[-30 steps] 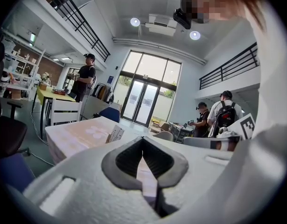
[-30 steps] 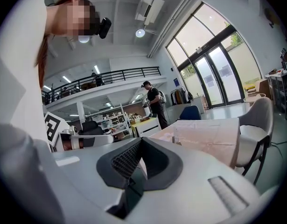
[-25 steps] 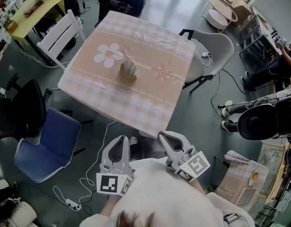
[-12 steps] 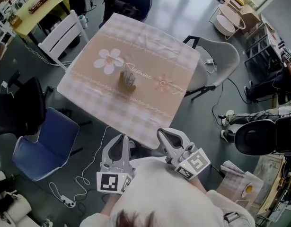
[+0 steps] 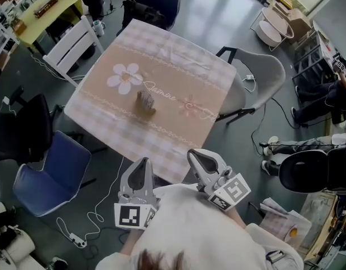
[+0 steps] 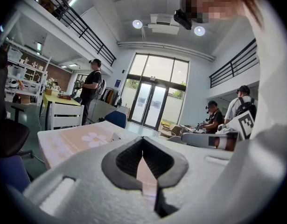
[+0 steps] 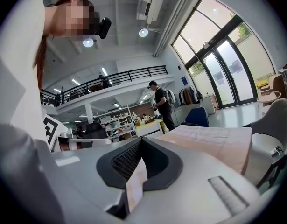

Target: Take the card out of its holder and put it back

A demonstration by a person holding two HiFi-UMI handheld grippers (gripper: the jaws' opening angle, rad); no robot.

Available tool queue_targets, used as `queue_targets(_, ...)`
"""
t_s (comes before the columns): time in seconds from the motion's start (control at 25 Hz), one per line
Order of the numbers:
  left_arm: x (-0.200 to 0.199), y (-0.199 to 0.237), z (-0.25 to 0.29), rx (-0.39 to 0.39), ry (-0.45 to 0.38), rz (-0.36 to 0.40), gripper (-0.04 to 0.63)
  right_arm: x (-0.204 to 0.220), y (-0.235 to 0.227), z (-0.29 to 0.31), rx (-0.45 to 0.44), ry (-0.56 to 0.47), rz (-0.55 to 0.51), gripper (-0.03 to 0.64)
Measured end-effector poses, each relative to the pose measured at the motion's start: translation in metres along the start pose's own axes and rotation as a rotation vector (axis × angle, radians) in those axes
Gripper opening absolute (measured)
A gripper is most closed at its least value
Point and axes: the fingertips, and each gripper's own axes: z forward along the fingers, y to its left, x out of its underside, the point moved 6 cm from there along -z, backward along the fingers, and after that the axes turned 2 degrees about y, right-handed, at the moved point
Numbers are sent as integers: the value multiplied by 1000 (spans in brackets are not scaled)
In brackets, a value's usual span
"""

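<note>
A small pale card [image 5: 144, 97] stands upright in a tan holder [image 5: 146, 109] near the middle of the pink checked tablecloth [image 5: 178, 61], just right of its white daisy print [image 5: 125, 77]. Finer detail is too small to tell. Well apart, beyond the table's near edge, the left gripper [image 5: 141, 163] and right gripper [image 5: 196, 155] each have their jaws pressed together on nothing.

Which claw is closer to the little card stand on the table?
Left, slightly. The left gripper faces the card holder almost straight on, just off the table's near edge; the right gripper sits further off to the side.
</note>
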Motion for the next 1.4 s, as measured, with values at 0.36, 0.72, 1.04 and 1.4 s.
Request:
queue_targets(0.36, -2, -6, 9, -25, -14, -11, 0, -4, -15, -2, -20, -11, 7, -3)
queue_targets(0.72, -11, -7, 16, -20, -32, 0, 0, -11, -22, 0, -7, -33, -5, -3)
queue_targets(1.04, -13, -5, 20, -15, -45, 3, 0, -12, -23, 3, -6, -37, -14, -3)
queue_targets(1.4, -14, -3, 21, -12, -49, -3, 0, -13, -24, 5, 2, -32, -21, -3)
